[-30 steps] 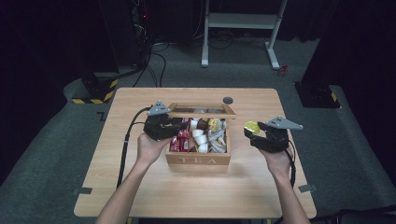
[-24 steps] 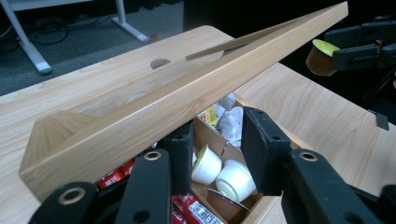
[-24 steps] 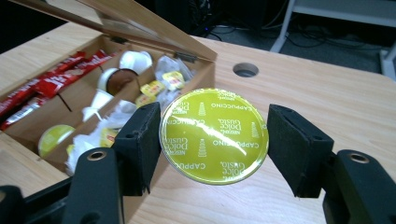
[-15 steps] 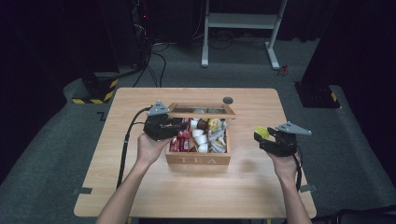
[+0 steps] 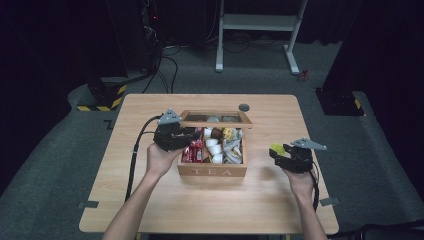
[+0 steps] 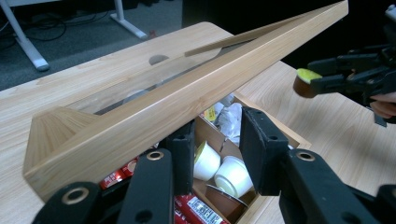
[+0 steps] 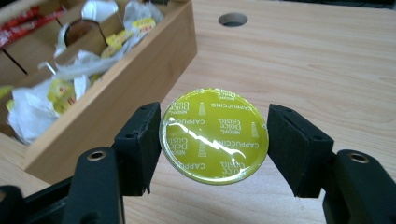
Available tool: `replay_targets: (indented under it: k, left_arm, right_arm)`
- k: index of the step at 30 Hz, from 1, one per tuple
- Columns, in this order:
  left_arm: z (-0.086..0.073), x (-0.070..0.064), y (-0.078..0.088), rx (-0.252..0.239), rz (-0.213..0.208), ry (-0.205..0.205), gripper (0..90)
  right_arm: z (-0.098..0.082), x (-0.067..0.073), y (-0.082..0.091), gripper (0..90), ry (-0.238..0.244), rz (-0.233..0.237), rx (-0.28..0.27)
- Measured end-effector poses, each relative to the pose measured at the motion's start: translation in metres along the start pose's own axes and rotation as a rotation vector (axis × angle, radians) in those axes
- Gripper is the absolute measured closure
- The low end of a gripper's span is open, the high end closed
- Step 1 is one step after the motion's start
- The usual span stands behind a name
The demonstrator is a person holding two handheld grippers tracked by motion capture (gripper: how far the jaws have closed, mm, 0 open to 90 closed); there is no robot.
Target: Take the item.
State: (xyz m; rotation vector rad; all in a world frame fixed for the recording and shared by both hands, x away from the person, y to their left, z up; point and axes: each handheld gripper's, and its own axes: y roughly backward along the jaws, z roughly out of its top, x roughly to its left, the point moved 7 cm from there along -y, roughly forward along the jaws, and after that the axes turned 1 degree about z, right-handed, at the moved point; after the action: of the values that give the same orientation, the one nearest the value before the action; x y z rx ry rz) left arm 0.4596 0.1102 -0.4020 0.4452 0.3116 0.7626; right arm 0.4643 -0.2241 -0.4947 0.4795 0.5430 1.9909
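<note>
A wooden box marked TEA (image 5: 212,171) stands mid-table with its glass-paned lid (image 5: 215,119) raised at the back. My left gripper (image 5: 191,136) reaches in from the box's left side. In the left gripper view the lid's frame (image 6: 154,112) lies across the tip of one finger (image 6: 183,151), and the jaws (image 6: 219,135) stand apart over white capsules (image 6: 219,168) with nothing pressed between them. To the right of the box, my right gripper (image 5: 278,151) is shut on a coffee capsule (image 7: 215,135) with a yellow-green foil top, held just above the tabletop.
The box holds red sachets (image 5: 194,150), white capsules (image 5: 215,147) and crumpled tea-bag wrappers (image 7: 32,107). A round cable hole (image 5: 244,107) sits behind the box. Bare tabletop (image 5: 280,200) lies right of and in front of the box. A white desk frame (image 5: 260,25) stands beyond the table.
My right gripper has carried the capsule away from the box's right wall, sinking toward the table and nearer the person. The left gripper and lid have stayed put.
</note>
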Motion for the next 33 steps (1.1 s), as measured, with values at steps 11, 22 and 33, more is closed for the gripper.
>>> replay_targets:
  k: [11, 22, 33]
  left_arm:
    - [0.000, 0.000, 0.000, -0.005, 0.003, 0.000, 65.9]
    - [0.002, 0.000, 0.000, -0.007, 0.002, 0.004, 65.8]
    - [0.001, 0.000, 0.000, -0.006, 0.004, -0.002, 65.6]
  right_arm:
    - [-0.019, 0.011, -0.025, 37.2, 0.041, 0.000, 0.059]
    - [-0.030, 0.015, -0.040, 36.6, 0.062, 0.008, 0.099]
    - [-0.031, 0.015, -0.037, 32.7, 0.035, 0.027, 0.088]
